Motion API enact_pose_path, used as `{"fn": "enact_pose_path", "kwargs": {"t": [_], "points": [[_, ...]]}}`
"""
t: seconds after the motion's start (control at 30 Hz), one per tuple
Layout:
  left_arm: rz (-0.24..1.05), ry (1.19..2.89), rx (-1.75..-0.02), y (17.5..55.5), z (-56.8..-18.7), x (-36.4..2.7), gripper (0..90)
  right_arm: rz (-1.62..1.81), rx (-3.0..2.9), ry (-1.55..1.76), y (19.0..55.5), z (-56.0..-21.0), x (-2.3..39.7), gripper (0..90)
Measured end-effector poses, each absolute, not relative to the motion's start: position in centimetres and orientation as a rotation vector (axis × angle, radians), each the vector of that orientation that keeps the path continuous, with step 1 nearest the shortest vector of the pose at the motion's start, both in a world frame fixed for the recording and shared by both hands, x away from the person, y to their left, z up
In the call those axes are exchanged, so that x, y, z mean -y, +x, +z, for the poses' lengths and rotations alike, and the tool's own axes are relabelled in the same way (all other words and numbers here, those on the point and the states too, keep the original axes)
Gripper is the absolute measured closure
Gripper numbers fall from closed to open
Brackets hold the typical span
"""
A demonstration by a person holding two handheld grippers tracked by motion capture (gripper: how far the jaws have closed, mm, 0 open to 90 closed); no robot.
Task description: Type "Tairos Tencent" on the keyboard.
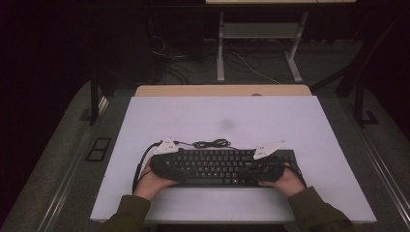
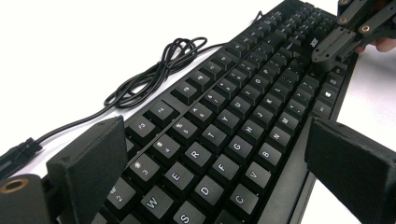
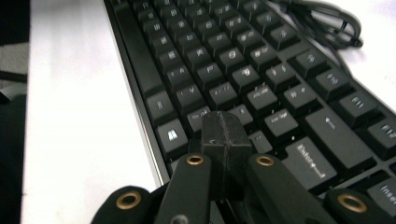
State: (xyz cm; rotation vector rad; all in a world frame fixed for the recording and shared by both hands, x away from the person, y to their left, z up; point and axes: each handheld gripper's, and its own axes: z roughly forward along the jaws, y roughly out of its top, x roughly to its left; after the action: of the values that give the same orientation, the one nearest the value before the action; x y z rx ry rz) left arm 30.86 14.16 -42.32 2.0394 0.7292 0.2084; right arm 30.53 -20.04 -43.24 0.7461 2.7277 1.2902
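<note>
A black keyboard (image 1: pixel 220 166) (image 2: pixel 224 126) (image 3: pixel 224 60) lies near the front edge of the white table (image 1: pixel 217 116). Its black cable (image 1: pixel 212 143) (image 2: pixel 154 74) (image 3: pixel 327 18) is coiled just behind it. My left gripper (image 1: pixel 180 171) (image 2: pixel 215 144) hovers over the keyboard's left end, open, its jaws standing wide over the letter keys with nothing gripped. My right gripper (image 1: pixel 247 171) (image 3: pixel 222 123) is shut, its jaws together, the tip resting at the keys near Enter on the right part of the keyboard. The left gripper view also catches it at the top right (image 2: pixel 334 44).
A person's hands and green sleeves (image 1: pixel 314 208) come in from the bottom. A wooden strip (image 1: pixel 222 90) runs along the table's far edge. Beyond it, a metal stand (image 1: pixel 258 43) and loose cables lie on the dark floor.
</note>
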Motion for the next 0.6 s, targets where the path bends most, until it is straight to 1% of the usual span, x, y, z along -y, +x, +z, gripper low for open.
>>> {"fn": "enact_pose_path", "kwargs": {"t": [0.27,0.3,0.33,0.37,0.6], "points": [[0.217,2.029,-0.726,30.8,-42.2,-14.3,5.6,1.348,-2.702,0.764,30.8,-42.8,20.0,88.8],[0.216,2.026,-0.727,30.8,-42.2,-14.3,5.9,1.367,-2.697,0.78,30.9,-42.7,20.0,84.2],[0.215,2.027,-0.726,30.9,-42.2,-14.3,5.9,1.367,-2.697,0.78,30.9,-42.7,20.0,84.2],[0.213,2.026,-0.727,30.8,-42.2,-14.4,6.1,1.379,-2.695,0.794,31.0,-42.6,19.9,81.6],[0.223,2.017,-0.725,30.8,-42.1,-14.5,6.8,1.438,-2.66,0.846,31.8,-42.4,19.1,57.8]]}}
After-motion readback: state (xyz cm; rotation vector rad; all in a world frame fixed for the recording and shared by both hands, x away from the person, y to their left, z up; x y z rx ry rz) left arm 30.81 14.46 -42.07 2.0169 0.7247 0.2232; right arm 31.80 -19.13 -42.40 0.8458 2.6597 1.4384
